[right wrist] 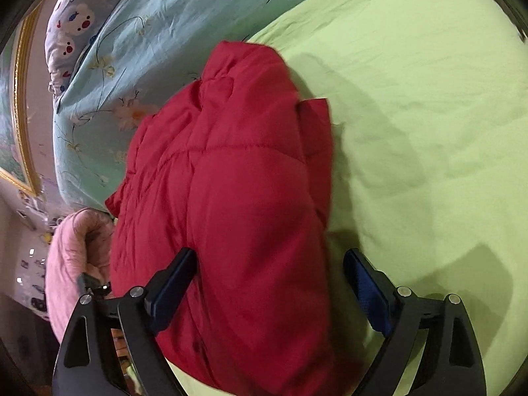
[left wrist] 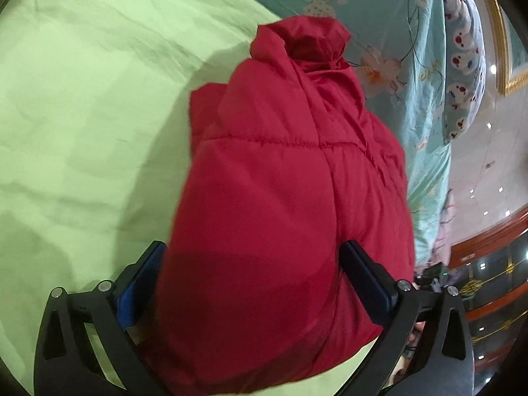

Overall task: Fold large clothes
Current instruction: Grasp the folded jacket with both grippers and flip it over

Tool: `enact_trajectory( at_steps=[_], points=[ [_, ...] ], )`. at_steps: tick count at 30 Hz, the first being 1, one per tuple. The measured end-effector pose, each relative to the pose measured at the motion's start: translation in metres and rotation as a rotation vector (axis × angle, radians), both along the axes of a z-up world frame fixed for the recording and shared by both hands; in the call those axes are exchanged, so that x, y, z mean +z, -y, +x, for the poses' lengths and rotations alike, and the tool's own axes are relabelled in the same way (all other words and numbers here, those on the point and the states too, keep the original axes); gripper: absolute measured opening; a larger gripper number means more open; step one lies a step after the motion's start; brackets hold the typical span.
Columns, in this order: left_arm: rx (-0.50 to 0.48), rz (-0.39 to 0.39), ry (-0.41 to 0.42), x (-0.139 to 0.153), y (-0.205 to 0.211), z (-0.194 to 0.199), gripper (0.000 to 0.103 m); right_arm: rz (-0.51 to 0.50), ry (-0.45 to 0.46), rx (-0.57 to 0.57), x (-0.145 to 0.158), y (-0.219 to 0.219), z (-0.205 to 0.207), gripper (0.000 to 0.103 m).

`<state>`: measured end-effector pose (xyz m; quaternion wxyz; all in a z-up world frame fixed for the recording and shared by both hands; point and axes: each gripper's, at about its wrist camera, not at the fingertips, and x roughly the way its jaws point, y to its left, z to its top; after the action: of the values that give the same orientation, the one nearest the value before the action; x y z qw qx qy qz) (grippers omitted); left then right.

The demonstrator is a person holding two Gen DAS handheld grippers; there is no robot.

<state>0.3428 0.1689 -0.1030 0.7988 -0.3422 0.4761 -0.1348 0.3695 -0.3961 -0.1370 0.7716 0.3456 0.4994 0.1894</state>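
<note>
Both grippers — left gripper (left wrist: 255, 277) and right gripper (right wrist: 270, 277) — stand with jaws spread wide around the bunched red puffer jacket (left wrist: 280, 198), which bulges between them. It lies on the lime-green sheet (left wrist: 82, 99), beside a floral teal quilt (right wrist: 148, 33).

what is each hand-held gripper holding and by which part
Both straddle the near end of the folded red jacket: left hand-held gripper and right hand-held gripper stand wide open around the bulk. Whether either truly grips it cannot be told.
</note>
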Motion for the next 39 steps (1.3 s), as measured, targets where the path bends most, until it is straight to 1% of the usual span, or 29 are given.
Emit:
enact_trajectory(
  at_steps=[1,4,7,10,11,12,13,14,15,16,17,18,19,21,24,27,31,35,39],
  points=[
    [-0.004,-0.013,0.000,0.000,0.003,0.003,0.103,0.018,-0.002,0.011,-0.001,-0.002,0.005,0.093],
    [-0.011,-0.019,0.007,0.000,0.010,0.009,0.103,0.070,-0.019,0.034,-0.006,-0.006,0.016,0.093],
    [-0.030,-0.018,0.014,0.000,0.019,0.015,0.103,0.088,-0.034,0.046,-0.009,-0.011,0.024,0.093],
    [-0.040,0.003,0.034,0.003,0.026,0.019,0.102,0.103,-0.043,0.056,-0.011,-0.013,0.026,0.090],
    [-0.041,0.004,0.040,0.003,0.026,0.019,0.101,0.106,-0.043,0.060,-0.012,-0.015,0.027,0.088],
    [-0.042,0.004,0.046,0.004,0.026,0.019,0.096,0.110,-0.044,0.062,-0.012,-0.016,0.028,0.083],
    [-0.044,0.004,0.052,0.005,0.025,0.018,0.089,0.115,-0.044,0.066,-0.012,-0.017,0.029,0.081],
    [-0.048,0.005,0.063,0.007,0.025,0.016,0.086,0.122,-0.043,0.068,-0.012,-0.018,0.029,0.075],
    [-0.051,0.008,0.070,0.009,0.025,0.015,0.078,0.133,-0.040,0.070,-0.013,-0.016,0.030,0.068],
    [-0.056,0.016,0.079,0.013,0.026,0.013,0.071,0.144,-0.036,0.071,-0.012,-0.016,0.029,0.064],
    [-0.061,0.026,0.092,0.019,0.027,0.011,0.068,0.151,-0.031,0.073,-0.009,-0.016,0.028,0.057],
    [-0.063,0.033,0.101,0.023,0.028,0.009,0.063,0.153,-0.024,0.076,-0.007,-0.016,0.026,0.052],
    [-0.066,0.039,0.108,0.027,0.029,0.007,0.057,0.151,-0.017,0.078,-0.003,-0.017,0.024,0.050],
    [-0.072,0.051,0.133,0.039,0.030,0.002,0.052,0.141,0.000,0.083,0.006,-0.019,0.020,0.043],
    [-0.082,0.074,0.168,0.057,0.036,-0.009,0.048,0.128,0.031,0.089,0.024,-0.024,0.013,0.039],
    [-0.098,0.093,0.199,0.074,0.038,-0.025,0.047,0.108,0.064,0.107,0.042,-0.026,0.001,0.037],
    [-0.111,0.098,0.235,0.093,0.035,-0.058,0.046,0.098,0.105,0.133,0.064,-0.027,-0.023,0.036],
    [-0.113,0.093,0.249,0.103,0.031,-0.102,0.046,0.106,0.141,0.155,0.080,-0.025,-0.059,0.036],
    [-0.112,0.095,0.240,0.104,0.030,-0.146,0.046,0.111,0.143,0.176,0.085,-0.031,-0.096,0.036]
  ],
)
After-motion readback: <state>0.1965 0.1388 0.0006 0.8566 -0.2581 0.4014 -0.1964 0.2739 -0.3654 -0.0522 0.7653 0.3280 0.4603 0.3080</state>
